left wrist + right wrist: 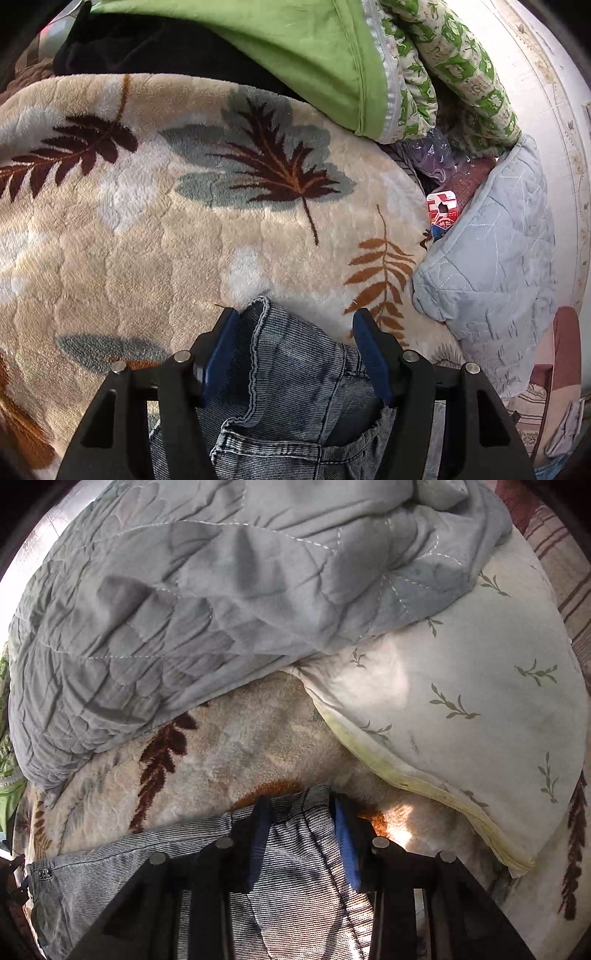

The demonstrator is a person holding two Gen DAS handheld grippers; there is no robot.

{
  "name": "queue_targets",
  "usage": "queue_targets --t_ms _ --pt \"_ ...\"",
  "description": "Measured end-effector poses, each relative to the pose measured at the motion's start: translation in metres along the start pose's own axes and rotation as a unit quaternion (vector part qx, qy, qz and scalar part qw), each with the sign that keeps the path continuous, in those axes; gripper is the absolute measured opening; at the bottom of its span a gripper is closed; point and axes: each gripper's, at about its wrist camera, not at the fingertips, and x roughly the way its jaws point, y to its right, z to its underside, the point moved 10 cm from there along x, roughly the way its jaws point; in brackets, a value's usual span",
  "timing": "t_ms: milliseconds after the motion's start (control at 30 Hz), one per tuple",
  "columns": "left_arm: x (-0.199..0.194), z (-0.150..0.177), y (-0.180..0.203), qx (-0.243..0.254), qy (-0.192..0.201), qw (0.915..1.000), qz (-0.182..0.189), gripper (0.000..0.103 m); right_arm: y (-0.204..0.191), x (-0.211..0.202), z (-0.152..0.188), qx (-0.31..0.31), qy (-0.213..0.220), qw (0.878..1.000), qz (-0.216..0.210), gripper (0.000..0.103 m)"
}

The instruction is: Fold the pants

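- The grey-blue ribbed denim pants lie on the plush beige leaf-print blanket, still bunched.
- Left gripper gapes around the waistband, unclamped.
- Right gripper straddles fabric likewise.
- Folding looks barely begun.

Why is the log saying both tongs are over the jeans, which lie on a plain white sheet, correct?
Not quite. The jeans lie on a beige fleece blanket with a leaf pattern, not a plain white sheet; the left wrist view shows it. Both the left tongs and right tongs are over the denim.
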Motion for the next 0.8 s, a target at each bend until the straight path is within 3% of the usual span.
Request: queue_targets --t_ms 67,100,133,267,433,800 --pt "0.004 0.000 0.006 0.025 -0.001 0.9996 -0.013 0.039 -0.001 -0.002 -0.001 -0.004 0.001 1.000 0.007 0.031" --pt "0.009 0.003 0.007 0.037 -0.012 0.9989 -0.026 0.010 -0.001 -0.001 -0.001 -0.005 0.001 1.000 0.013 0.024" --pt "0.014 0.005 0.006 0.039 -0.022 0.9984 -0.033 0.003 0.000 -0.001 -0.001 -0.006 0.001 1.000 0.019 0.018" --pt "0.015 0.004 0.004 0.041 -0.013 0.9982 -0.041 0.002 -0.006 -0.002 -0.001 -0.022 0.000 0.999 0.032 0.015" --pt "-0.032 -0.007 0.017 0.051 0.053 0.9972 -0.014 0.002 -0.009 -0.029 -0.008 -0.011 0.033 0.999 0.023 0.015" --pt "-0.153 0.037 0.037 0.067 0.101 0.9904 0.067 0.002 0.003 -0.160 0.017 0.013 0.114 0.993 -0.026 0.015"
